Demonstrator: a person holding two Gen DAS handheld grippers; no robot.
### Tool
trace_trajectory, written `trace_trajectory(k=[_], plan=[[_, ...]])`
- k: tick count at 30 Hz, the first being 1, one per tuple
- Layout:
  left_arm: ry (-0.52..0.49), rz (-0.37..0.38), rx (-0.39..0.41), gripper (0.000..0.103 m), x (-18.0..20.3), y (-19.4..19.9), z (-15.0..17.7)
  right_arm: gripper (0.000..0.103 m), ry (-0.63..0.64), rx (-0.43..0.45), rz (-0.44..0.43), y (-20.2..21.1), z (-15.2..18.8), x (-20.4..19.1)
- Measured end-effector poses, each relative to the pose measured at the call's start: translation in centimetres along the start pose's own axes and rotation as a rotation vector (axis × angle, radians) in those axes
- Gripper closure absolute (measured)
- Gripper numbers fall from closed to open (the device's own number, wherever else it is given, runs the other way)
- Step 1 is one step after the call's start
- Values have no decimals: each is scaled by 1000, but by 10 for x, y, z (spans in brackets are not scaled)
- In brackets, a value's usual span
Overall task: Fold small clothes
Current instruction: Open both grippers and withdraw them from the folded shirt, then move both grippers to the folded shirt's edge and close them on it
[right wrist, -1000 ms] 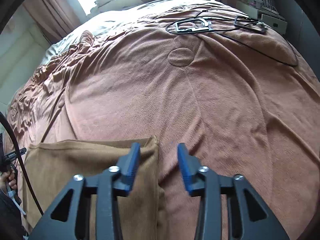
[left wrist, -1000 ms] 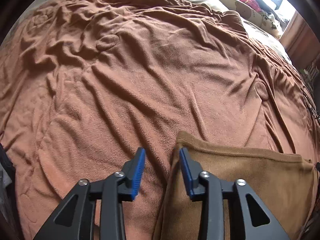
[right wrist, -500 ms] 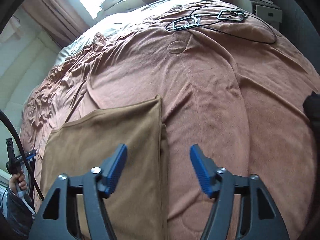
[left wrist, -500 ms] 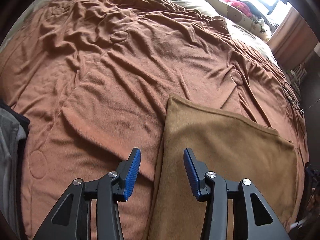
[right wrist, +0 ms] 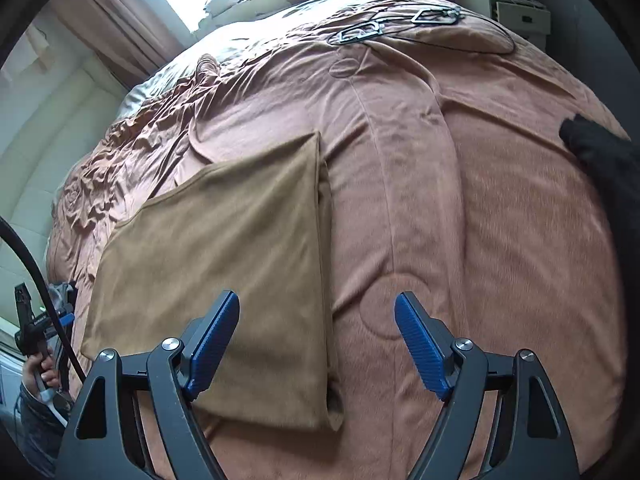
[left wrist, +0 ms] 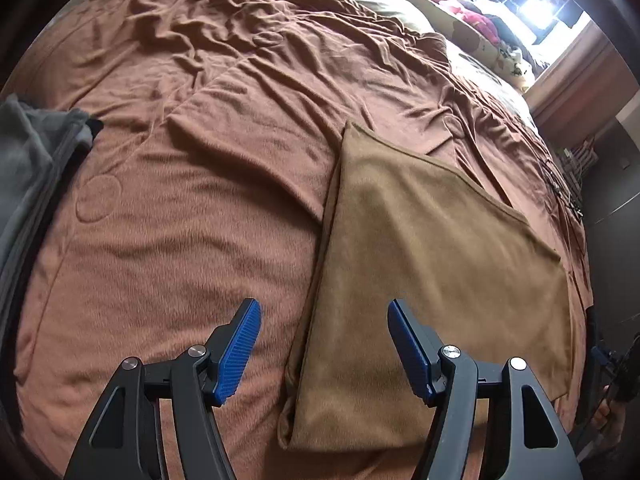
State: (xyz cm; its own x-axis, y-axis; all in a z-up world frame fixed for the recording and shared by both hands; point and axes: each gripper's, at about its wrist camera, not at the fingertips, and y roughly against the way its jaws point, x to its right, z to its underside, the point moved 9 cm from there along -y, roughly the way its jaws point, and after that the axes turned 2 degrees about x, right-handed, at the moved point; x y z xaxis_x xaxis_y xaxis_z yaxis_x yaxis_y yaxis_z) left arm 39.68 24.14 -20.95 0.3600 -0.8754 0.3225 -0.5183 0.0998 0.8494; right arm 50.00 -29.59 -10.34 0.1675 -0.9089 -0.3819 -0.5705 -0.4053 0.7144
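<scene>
The left claw [left wrist: 324, 350] and the right claw [right wrist: 316, 346] both hung wide above the bed, jaws just having opened, with nothing between the blue pads. The folded tan cloth [left wrist: 432, 280] lay flat on the rust-brown blanket [left wrist: 180, 220]. No containers were in sight.

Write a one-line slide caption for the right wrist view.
Open right gripper, jaws just widened and holding nothing, above the folded tan cloth lying flat on the brown blanket.
</scene>
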Motion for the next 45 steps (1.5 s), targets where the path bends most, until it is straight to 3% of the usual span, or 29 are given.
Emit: trace_trajectory(k=[14, 29, 32, 34, 42, 45], plan=[[94, 69, 9, 35, -11, 13, 63, 24, -47, -16, -51, 18, 53, 6], [169, 138, -13, 36, -7, -7, 82, 27, -160, -53, -149, -1, 90, 11], [187, 142, -12, 38, -10, -9, 81, 30, -189, -63, -160, -7, 94, 13], [187, 143, -15, 46, -10, -11, 81, 36, -208, -63, -181, -8, 93, 13], [219, 148, -19, 57, -22, -14, 89, 38, -299, -58, -223, -21, 92, 20], [213, 137, -21, 66, -26, -13, 92, 55, -326, -75, -245, -31, 94, 19]])
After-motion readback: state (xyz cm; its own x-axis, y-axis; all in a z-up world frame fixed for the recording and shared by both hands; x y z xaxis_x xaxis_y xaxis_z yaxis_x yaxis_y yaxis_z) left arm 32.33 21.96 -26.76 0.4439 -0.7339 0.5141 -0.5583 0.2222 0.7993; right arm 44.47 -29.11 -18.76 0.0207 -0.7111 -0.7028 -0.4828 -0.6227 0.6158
